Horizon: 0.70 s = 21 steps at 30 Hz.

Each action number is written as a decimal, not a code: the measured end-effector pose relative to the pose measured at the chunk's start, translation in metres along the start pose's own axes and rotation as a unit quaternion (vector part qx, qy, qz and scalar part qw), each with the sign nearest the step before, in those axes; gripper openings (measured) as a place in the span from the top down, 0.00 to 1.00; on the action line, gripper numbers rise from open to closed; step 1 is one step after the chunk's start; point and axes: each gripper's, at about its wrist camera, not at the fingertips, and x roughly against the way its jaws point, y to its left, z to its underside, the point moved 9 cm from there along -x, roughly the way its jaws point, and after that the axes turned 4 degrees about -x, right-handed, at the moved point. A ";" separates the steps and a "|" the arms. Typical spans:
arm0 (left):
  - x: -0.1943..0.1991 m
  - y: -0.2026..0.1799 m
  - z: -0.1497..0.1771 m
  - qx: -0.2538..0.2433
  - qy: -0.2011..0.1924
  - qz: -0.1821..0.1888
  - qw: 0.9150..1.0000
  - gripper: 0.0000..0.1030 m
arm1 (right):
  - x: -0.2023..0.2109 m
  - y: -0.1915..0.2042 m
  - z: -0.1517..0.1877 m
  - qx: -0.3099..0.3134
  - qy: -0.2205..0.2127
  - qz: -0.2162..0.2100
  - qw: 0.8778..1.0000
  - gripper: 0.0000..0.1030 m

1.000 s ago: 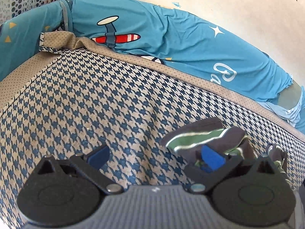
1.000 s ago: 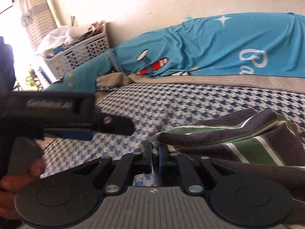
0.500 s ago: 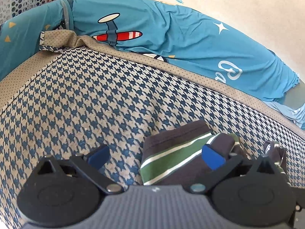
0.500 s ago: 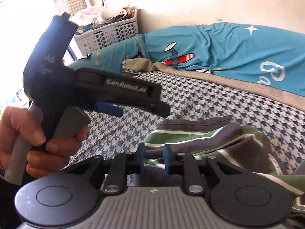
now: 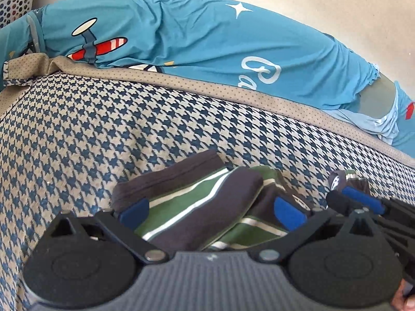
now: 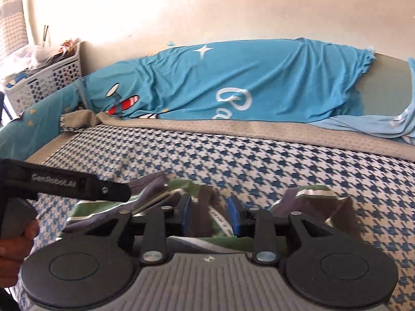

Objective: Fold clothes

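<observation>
Striped brown, green and white garment (image 5: 197, 207) lay bunched on the houndstooth bedcover (image 5: 90, 134), at about 6 o'clock in both wrist views. Left gripper (image 5: 211, 213) stood wide apart above the garment, its blue pads either side of the cloth without pressing it. Right gripper (image 6: 210, 213) was opening; a fold of the garment sat between its pads, which no longer pinched it. Right gripper's tip showed at 4 o'clock in the left view. A hand (image 6: 13, 246) held the left gripper's handle at 8 o'clock. Turquoise blanket (image 6: 233, 85) lay along the wall at 12 o'clock, a white basket (image 6: 44, 83) at 10 o'clock.
</observation>
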 end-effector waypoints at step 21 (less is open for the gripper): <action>-0.037 -0.011 0.016 -0.003 0.048 0.014 0.999 0.00 | -0.045 -0.056 0.019 0.023 0.058 0.130 0.990 0.79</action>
